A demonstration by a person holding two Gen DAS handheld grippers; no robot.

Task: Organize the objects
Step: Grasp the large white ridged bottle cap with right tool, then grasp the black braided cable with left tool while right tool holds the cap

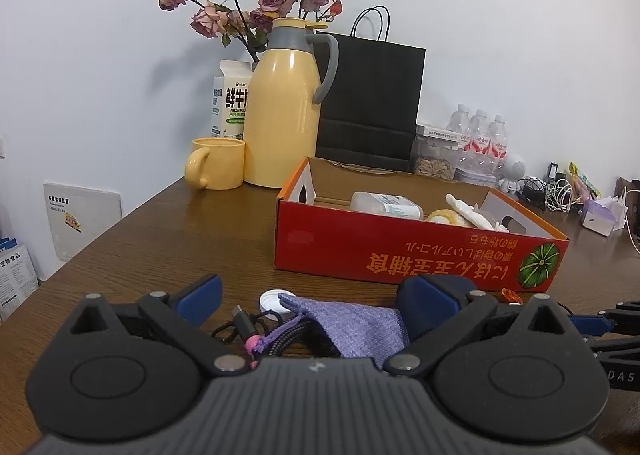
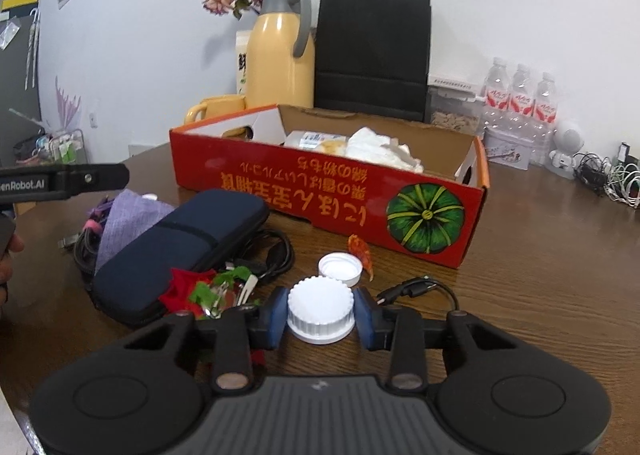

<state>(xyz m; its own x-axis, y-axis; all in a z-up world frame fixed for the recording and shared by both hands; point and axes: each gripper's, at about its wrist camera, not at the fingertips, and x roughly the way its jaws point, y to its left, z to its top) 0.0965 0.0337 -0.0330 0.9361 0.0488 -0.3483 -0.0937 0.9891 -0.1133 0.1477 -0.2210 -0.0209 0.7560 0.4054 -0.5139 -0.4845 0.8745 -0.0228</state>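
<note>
Cap (image 2: 321, 315) btwn tongs (image 2: 321, 317), underside hidden

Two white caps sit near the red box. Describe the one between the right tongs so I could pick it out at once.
Start at the red box with the green pumpkin picture, then come toward the camera across the wooden table. The ribbed white cap stands dome-up between the right tongs, whose blue pads sit at its sides. The other white cap lies behind it, hollow side up and shallower.

Home: table (image 1: 160, 231), thermos (image 1: 280, 111), roses (image 1: 256, 3)
</note>
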